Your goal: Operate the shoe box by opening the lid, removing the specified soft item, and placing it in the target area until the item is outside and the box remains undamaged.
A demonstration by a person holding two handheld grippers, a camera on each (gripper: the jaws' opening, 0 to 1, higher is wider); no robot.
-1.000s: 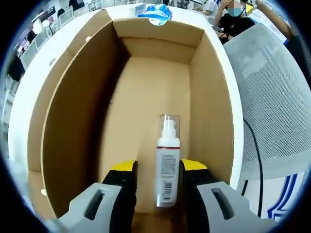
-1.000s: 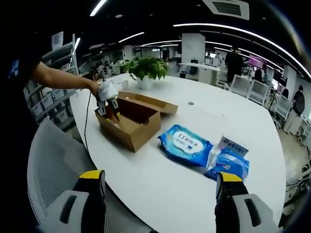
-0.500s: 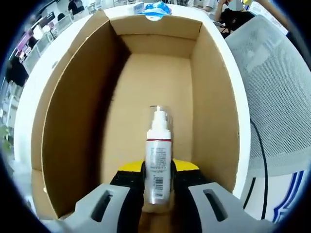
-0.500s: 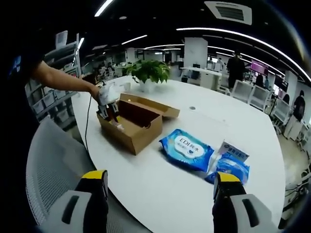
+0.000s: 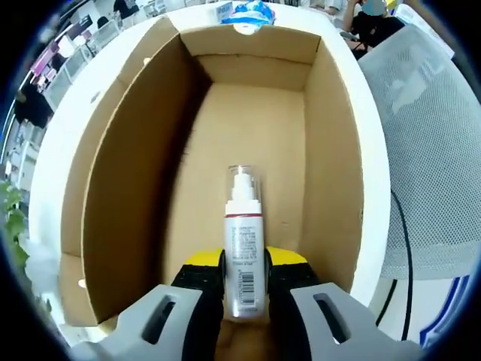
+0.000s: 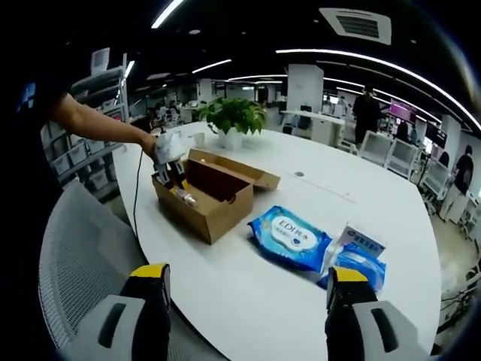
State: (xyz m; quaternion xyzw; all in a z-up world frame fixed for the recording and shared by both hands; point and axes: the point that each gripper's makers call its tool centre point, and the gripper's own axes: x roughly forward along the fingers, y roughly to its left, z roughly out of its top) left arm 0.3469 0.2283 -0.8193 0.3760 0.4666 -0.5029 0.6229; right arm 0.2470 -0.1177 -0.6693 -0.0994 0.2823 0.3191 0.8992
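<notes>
Left gripper view looks down into the open cardboard shoe box [image 5: 135,188], where a small white spray bottle [image 5: 243,259] with a clear cap lies on the box floor, its nozzle pointing toward 12 o'clock. The left gripper [image 5: 245,289] has its yellow-tipped jaws closed against the bottle's lower body, one on each side, touching the label. At 12 o'clock beyond the box's far wall, a blue packet [image 5: 248,13] rests on the white table [image 5: 52,128]. A grey mesh chair [image 5: 428,150] stands at 3 o'clock, with a black cable [image 5: 402,248] running down in front of it.

Right gripper view shows the same box [image 6: 214,199] at 10 o'clock on the round white table [image 6: 248,286], lid folded back, with the left gripper [image 6: 169,162] reaching into it from a person's hand [image 6: 150,141]. The right gripper [image 6: 248,301] hovers well apart from the box, its jaws spread wide with nothing between them. A blue wet-wipes pack [image 6: 291,237] lies near the centre, with a smaller blue packet [image 6: 357,259] and a white carton [image 6: 359,239] just beside it at 4 o'clock. A potted plant [image 6: 229,120] stands at 11 o'clock behind the box.
</notes>
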